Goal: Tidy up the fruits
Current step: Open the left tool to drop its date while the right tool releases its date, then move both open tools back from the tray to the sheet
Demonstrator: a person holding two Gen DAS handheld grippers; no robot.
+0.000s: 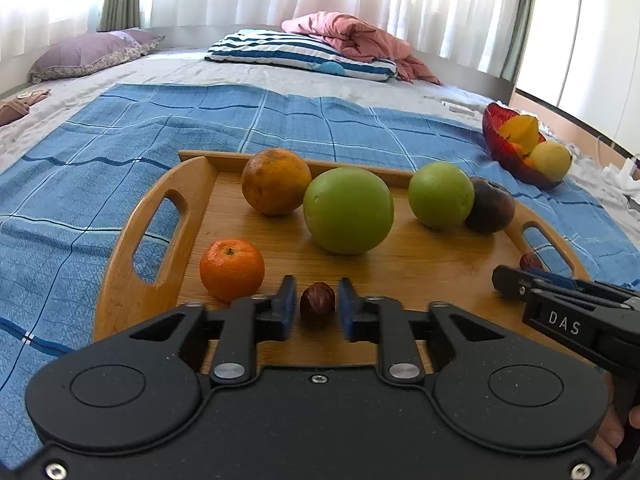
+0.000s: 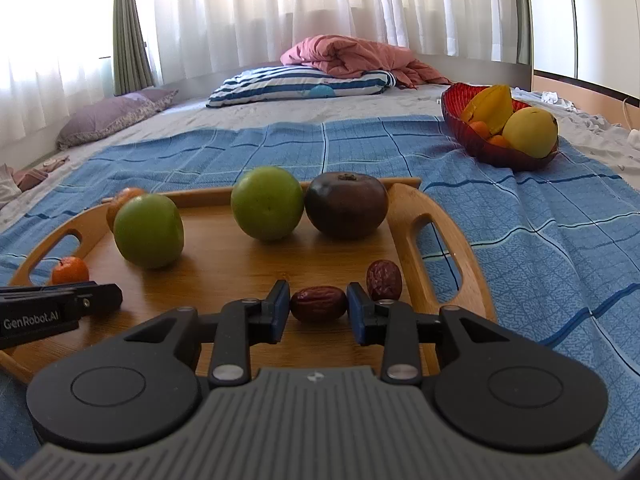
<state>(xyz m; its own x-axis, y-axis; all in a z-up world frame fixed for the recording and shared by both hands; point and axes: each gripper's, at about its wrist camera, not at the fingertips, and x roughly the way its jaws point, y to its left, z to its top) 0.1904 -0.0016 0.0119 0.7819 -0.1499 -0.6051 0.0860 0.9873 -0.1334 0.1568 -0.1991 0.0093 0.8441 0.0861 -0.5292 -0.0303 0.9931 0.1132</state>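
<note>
Left tongs (image 1: 317, 307) spread around a small date (image 1: 317, 299), pads just clear. Right tongs (image 2: 318, 306) likewise spread, straddling another date (image 2: 318, 304) on the tray (image 2: 408, 220). Probably dates set down here, sorted from the bowl (image 2: 460, 120).

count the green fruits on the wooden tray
2. One green fruit sits left of centre, in front of the big orange. The other green fruit sits toward the tray's far right, beside the dark fruit.
</note>
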